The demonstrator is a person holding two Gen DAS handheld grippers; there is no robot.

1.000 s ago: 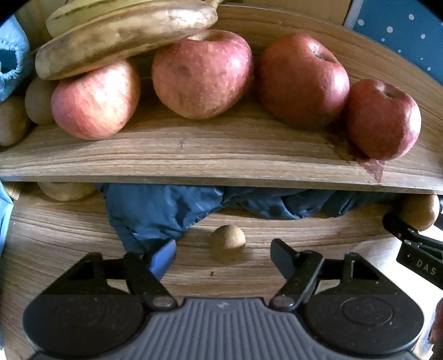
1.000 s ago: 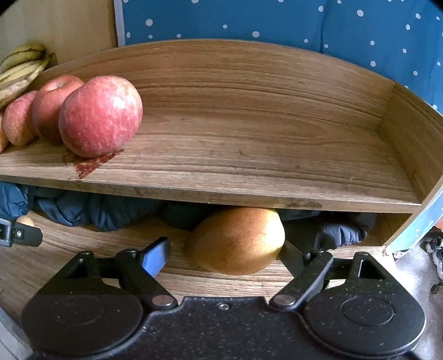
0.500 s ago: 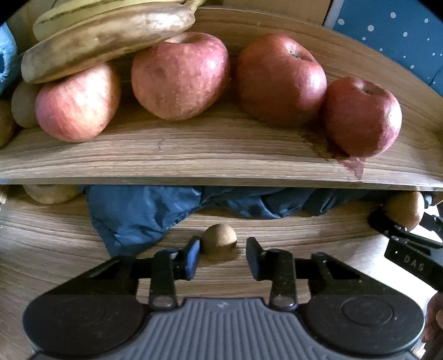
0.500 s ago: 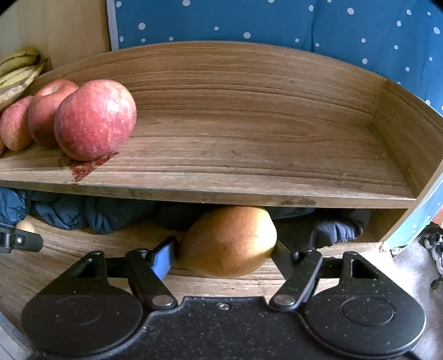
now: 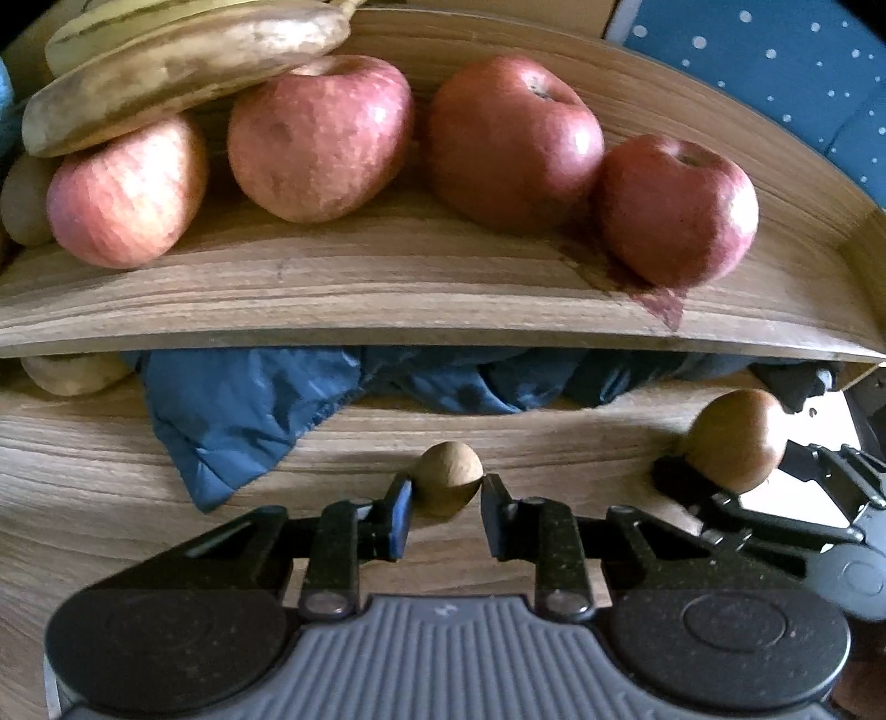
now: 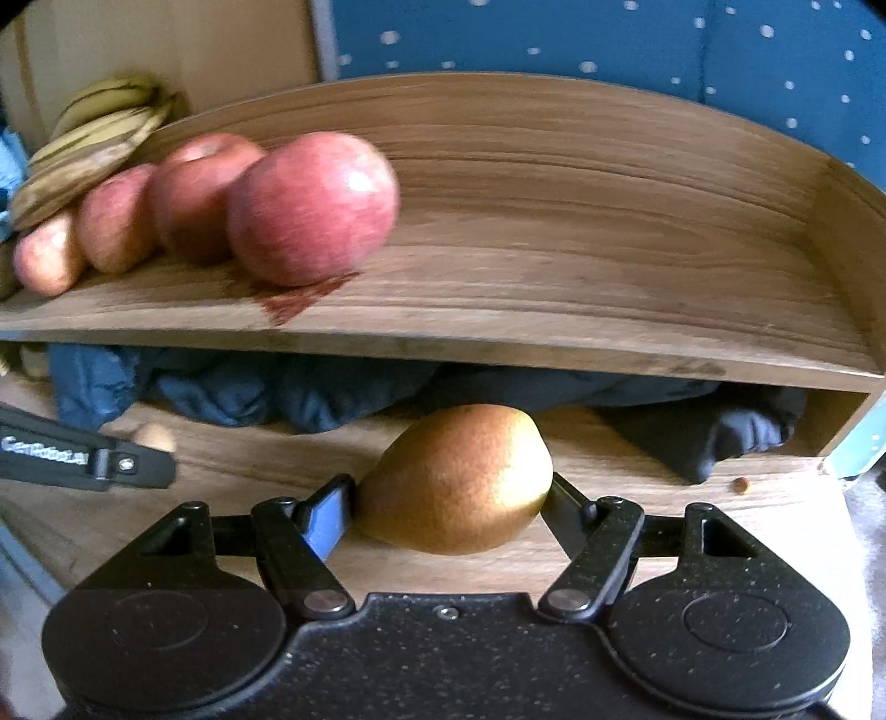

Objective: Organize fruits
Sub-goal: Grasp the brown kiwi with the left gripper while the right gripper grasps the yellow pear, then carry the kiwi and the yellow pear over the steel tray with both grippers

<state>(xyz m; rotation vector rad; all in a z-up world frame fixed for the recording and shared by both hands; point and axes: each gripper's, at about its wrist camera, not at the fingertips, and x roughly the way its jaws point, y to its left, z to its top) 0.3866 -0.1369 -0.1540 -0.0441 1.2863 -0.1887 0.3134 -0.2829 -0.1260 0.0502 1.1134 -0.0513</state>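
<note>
My left gripper (image 5: pixel 446 498) is shut on a small round brown fruit (image 5: pixel 447 477) that rests on the lower wooden board (image 5: pixel 83 498). My right gripper (image 6: pixel 451 498) is shut on a yellow-brown pear (image 6: pixel 459 482), its pads pressing both sides. The left wrist view shows that pear (image 5: pixel 733 440) at the right, held in the right gripper (image 5: pixel 736 487). Several red apples (image 5: pixel 321 138) line the upper wooden shelf (image 5: pixel 387 299), under bananas (image 5: pixel 177 72) at the far left.
Crumpled blue cloth (image 5: pixel 238 410) fills the gap under the shelf. A pale fruit (image 5: pixel 72 374) lies at the left beneath it. The shelf's right half (image 6: pixel 609 266) is bare up to its side wall (image 6: pixel 847 266). Blue dotted fabric (image 6: pixel 609 39) hangs behind.
The left jaws closed from wide apart onto the small brown fruit. The right jaws closed onto the pear, and that gripper shifted left, closer to the left one.
</note>
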